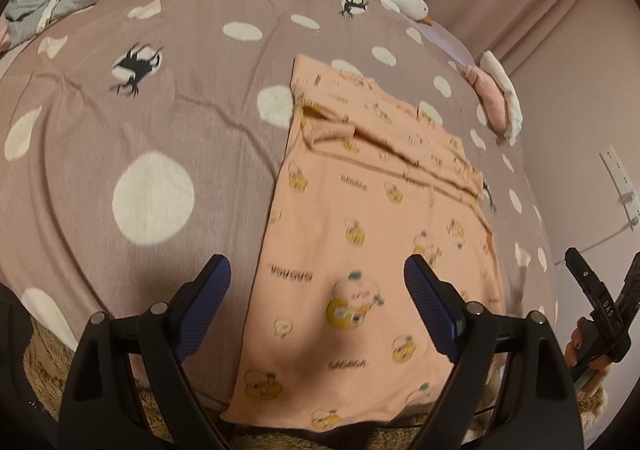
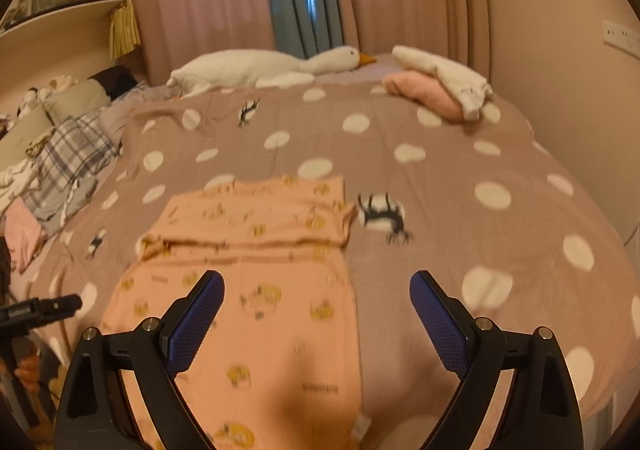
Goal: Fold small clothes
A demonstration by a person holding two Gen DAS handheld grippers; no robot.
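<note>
Fingers (image 1: pixel 218 282) on my left gripper (image 1: pixel 318 282) stand wide apart with nothing between the blue pads; the gripper hangs above the near end of the peach garment (image 1: pixel 360 250), not touching it. Fingers (image 2: pixel 436 314) of my right gripper (image 2: pixel 316 302) are likewise spread wide and hold nothing, above the garment's right edge.

Peach garment (image 2: pixel 256 290), printed with yellow cartoon figures and small lettering, lies flat on the bed cover (image 1: pixel 140 130). In the right wrist view it runs from 6 o'clock up toward the frame centre, and a folded-over layer lies across its far end. In the left wrist view the same fold shows as a wrinkled band at roughly 1 o'clock from centre. The near end hangs slightly over the bed edge.

Bed cover (image 2: pixel 460 154) is mauve with white dots and black bird figures. Both views are somewhat blurred.

At 12 o'clock in the right wrist view a white goose plush (image 2: pixel 272 66) lies along the far side of the bed. At 1 o'clock a pile of folded pink and white clothes (image 2: pixel 436 88) sits near the far right corner. At 9 o'clock, loose plaid and grey clothes (image 2: pixel 68 166) lie heaped at the left side.

In the left wrist view my right gripper (image 1: pixel 600 298) shows at 4 o'clock, off the bed edge.
</note>
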